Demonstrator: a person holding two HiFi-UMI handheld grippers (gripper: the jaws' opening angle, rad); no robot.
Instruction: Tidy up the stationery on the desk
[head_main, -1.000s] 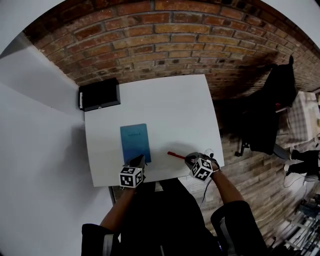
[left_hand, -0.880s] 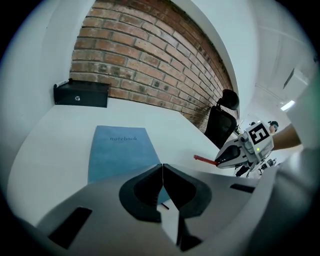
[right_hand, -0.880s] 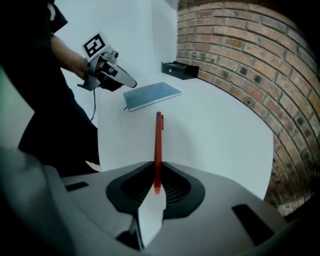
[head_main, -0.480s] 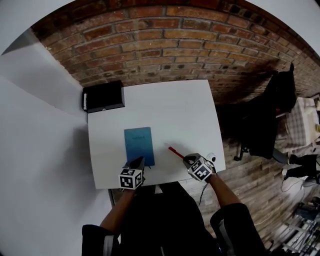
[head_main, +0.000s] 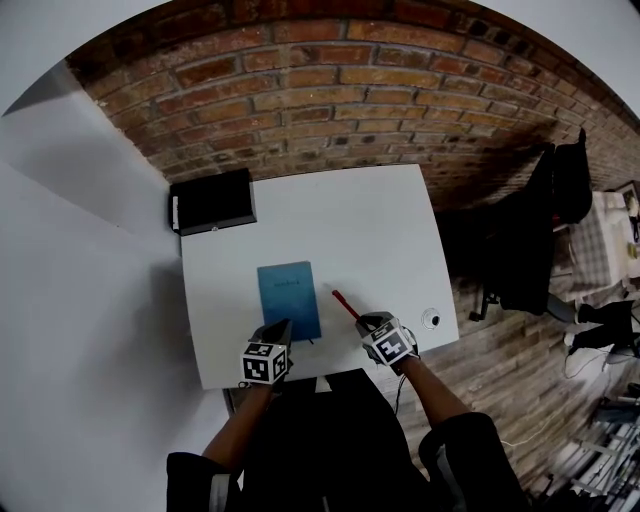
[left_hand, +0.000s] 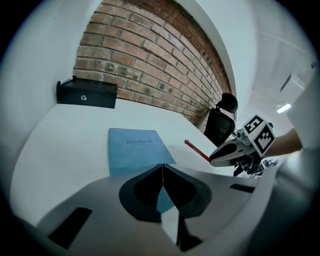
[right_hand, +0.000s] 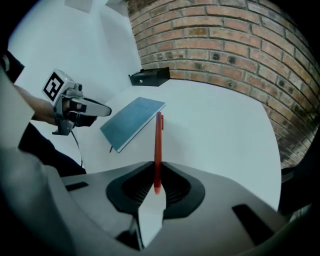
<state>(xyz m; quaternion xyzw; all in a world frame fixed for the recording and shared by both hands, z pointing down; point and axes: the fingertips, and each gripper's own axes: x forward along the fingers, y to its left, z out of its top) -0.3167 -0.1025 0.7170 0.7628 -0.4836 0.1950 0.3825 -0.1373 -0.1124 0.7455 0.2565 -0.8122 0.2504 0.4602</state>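
over the last second the right gripper (head_main: 368, 322) has carried the red pen (head_main: 345, 304) leftward over the desk (head_main: 360, 220); the pen's tip, which was well clear of the notebook (head_main: 289, 298), now hangs just beside its right edge. the jaws stand narrow, pinching the pen's rear end, with the barrel sticking out ahead; it seems to be lifted off the desk, so the pick looks done and a place for it comes next, likely by the notebook. the left gripper (head_main: 275, 330) hovers at the notebook's near edge, jaws pressed together on nothing; it sits close to the pen's path and could crowd it. a black box (head_main: 212, 200) waits at the far left corner by the brick wall; a small round thing (head_main: 432, 319), too small to name, lies near the right edge, well apart; a dark chair (head_main: 545, 230) stands off the desk.
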